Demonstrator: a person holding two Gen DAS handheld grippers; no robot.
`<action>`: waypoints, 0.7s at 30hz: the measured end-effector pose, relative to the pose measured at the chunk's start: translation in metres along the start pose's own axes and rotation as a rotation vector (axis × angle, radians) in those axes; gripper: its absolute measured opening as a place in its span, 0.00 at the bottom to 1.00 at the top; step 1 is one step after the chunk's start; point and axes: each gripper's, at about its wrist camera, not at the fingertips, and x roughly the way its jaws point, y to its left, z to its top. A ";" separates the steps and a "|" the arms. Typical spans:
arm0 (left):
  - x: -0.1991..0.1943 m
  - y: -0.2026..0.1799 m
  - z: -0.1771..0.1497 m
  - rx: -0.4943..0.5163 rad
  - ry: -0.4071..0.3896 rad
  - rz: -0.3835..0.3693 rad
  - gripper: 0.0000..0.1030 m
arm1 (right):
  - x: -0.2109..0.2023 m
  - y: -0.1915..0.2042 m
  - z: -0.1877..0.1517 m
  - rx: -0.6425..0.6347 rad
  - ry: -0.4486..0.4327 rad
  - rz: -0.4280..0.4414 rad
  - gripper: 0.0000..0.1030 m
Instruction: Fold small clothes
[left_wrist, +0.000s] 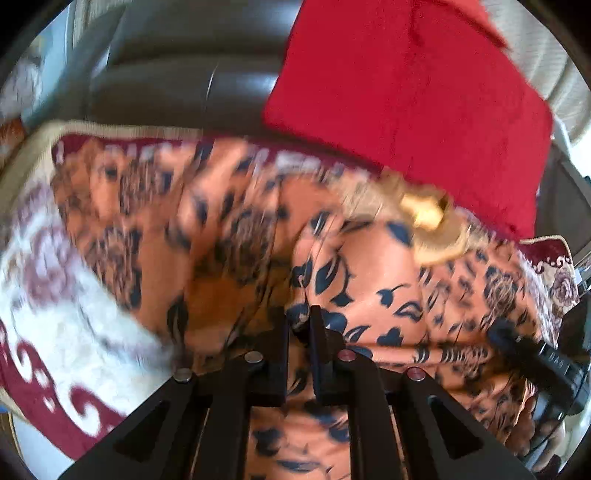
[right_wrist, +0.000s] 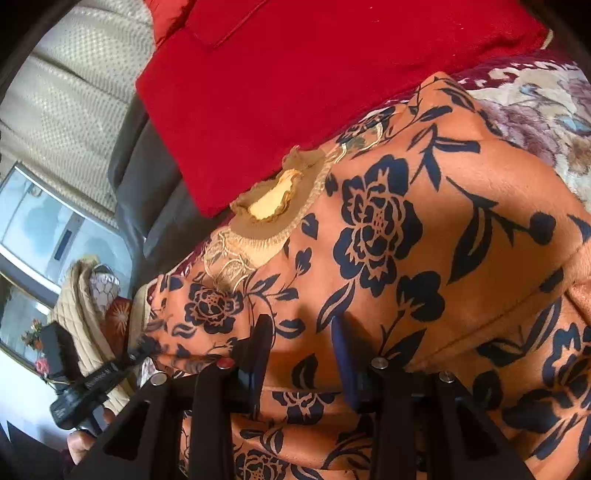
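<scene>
An orange garment (left_wrist: 369, 266) printed with dark blue flowers lies crumpled on a floral blanket (left_wrist: 55, 295), its beige lace collar (left_wrist: 428, 221) toward the back. My left gripper (left_wrist: 300, 328) is shut on a fold of this garment, with the cloth pinched in the narrow gap. In the right wrist view the garment (right_wrist: 406, 221) fills the frame, its collar (right_wrist: 273, 206) at the upper left. My right gripper (right_wrist: 301, 336) holds a thicker bunch of the cloth between its fingers. The left gripper (right_wrist: 144, 349) shows at the garment's left edge. The left view is blurred.
A red cushion (left_wrist: 406, 92) leans against the dark sofa back (left_wrist: 184, 74) just behind the collar; it also fills the top of the right view as the red cushion (right_wrist: 295, 74). The blanket (right_wrist: 535, 103) extends beyond the garment. A quilted beige item (right_wrist: 74, 306) sits far left.
</scene>
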 end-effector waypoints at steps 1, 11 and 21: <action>0.000 0.006 -0.005 -0.020 0.017 -0.024 0.12 | 0.000 -0.001 0.000 0.001 0.000 0.001 0.36; -0.074 0.128 0.009 -0.279 -0.202 0.076 0.79 | 0.000 -0.003 0.001 -0.003 0.005 0.001 0.36; -0.010 0.254 0.064 -0.662 -0.176 0.085 0.78 | 0.003 -0.002 0.001 -0.031 0.015 0.011 0.37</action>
